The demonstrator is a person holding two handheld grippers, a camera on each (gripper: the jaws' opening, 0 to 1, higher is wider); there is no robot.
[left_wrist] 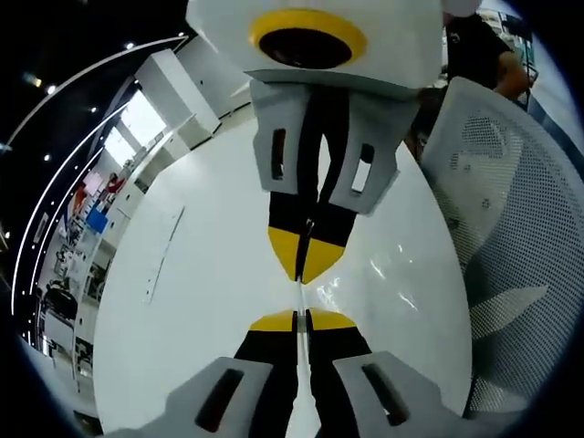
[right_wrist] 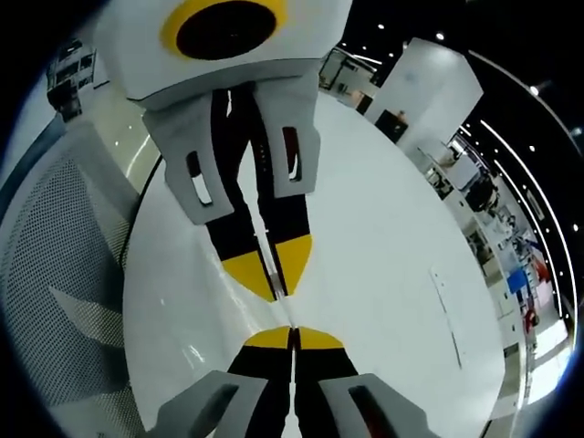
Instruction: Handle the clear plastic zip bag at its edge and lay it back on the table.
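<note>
The clear plastic zip bag [left_wrist: 302,297] is seen edge-on as a thin pale line stretched between the two grippers above the white table [left_wrist: 201,292]. My left gripper [left_wrist: 302,319] rises from the bottom of the left gripper view, its yellow-tipped jaws shut on the bag's edge. Facing it from above, my right gripper [left_wrist: 306,260] is also shut on the bag. In the right gripper view the right gripper [right_wrist: 292,338] pinches the bag [right_wrist: 286,310] from below and the left gripper [right_wrist: 272,269] from above. Faint glints beside the jaws hint at the film.
A white mesh chair [left_wrist: 511,237] stands close to the table's edge, seen again as the mesh chair [right_wrist: 64,255]. A person in black [left_wrist: 474,50] is beyond it. A thin flat strip [left_wrist: 164,255] lies on the table. White cabinets and an open hall lie behind.
</note>
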